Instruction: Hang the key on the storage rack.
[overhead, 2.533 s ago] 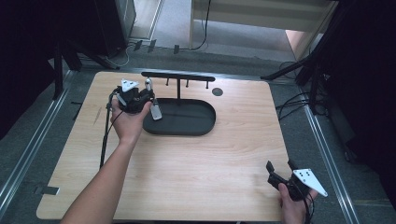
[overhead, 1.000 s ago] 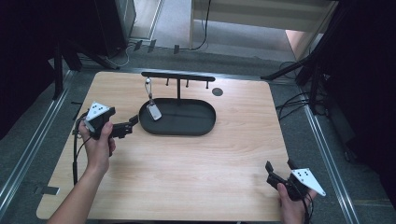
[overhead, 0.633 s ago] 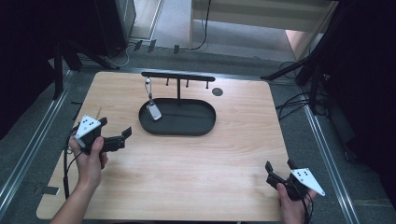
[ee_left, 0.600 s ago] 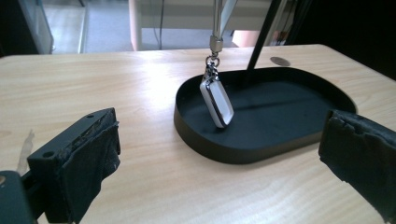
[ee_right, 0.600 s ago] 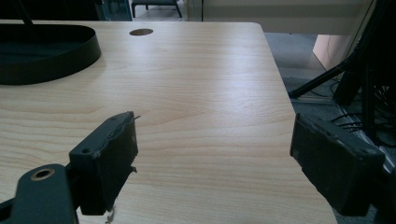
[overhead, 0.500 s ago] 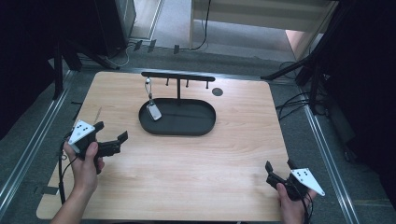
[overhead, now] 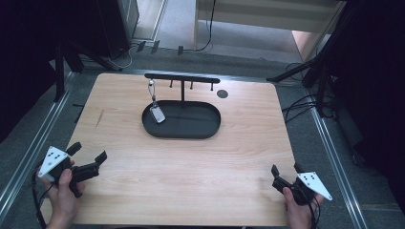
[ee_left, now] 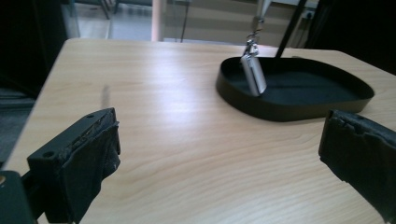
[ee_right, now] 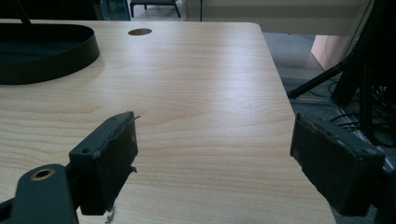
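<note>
Left gripper [overhead: 88,167] sits at the near left corner of the pale wooden surface [overhead: 191,162], held in a hand [overhead: 62,198]; jaws spread wide, nothing between them, confirmed in the left gripper view, where bare wood shows between the two black pads. Right gripper [overhead: 282,179] sits at the near right corner, likewise in hand; jaws wide apart and empty, with bare surface between them in the right gripper view

Mid-surface, well apart from both grippers: a black oval metal tray [overhead: 200,131], forming the base of a black T-shaped rack with a horizontal bar and short pegs [overhead: 182,78]. A small silver rectangular tag on a metal clasp [overhead: 156,113] hangs from the left end of that bar, its lower end touching or just over the tray floor near the left wall; which of the two cannot be told. The left gripper view shows the tag [ee_left: 253,72] tilted, leaning inside the tray rim [ee_left: 280,112]

Beyond the tray, a dark round hole [overhead: 222,93] marks the far right of the surface

Judgement: the hanging step appears complete, both grippers standing clear at rest. No further handling seems called for; any next move would be to keep clear of the rack
</note>
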Demonstrator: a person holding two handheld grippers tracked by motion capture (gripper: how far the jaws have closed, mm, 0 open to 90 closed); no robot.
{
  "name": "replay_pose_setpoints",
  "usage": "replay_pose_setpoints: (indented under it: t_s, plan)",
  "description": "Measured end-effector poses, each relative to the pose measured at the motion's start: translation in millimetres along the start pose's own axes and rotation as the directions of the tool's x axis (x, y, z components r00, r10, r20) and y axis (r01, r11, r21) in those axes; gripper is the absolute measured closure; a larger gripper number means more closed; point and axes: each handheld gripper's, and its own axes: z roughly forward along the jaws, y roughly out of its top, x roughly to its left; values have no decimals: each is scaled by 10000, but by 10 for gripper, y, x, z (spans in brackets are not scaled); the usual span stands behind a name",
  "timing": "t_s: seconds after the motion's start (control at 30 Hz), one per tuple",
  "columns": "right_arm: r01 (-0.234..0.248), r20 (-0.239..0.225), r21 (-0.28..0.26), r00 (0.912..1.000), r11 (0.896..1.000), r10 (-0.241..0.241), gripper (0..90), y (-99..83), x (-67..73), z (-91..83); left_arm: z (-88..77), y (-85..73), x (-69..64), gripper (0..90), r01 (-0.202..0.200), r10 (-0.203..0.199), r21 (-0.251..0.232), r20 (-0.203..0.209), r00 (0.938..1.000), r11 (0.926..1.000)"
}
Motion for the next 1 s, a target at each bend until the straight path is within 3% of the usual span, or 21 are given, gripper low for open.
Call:
replay_pose_setpoints:
  t_s: [0.3, 0.37, 0.5, 0.83, 1.0]
  plan:
    - [-16, -10, 7, 10000, 10000, 16, 147, 0, -5, 0, -299, -244, 224, 0, 246, -267, -304, -690, 9973, 9992]
    - [-23, -24, 11, 10000, 10000, 23, 146, 1, -6, 1, -332, -271, 252, 0, 93, -123, -335, -914, 9957, 9994]
    - [4, -56, -5, 10000, 10000, -4, 147, 1, -9, 1, -356, -295, 323, 0, 759, -811, -678, -784, 9936, 9948]
    - [-90, -148, -35, 9998, 10000, 90, 147, -1, -17, -4, -280, -313, 255, 0, 211, -239, -348, -815, 9964, 9992]
    - [-57, -183, 18, 9998, 10000, 58, 147, 2, -24, 6, -270, -310, 240, 0, 40, -51, -180, -576, 9983, 9998]
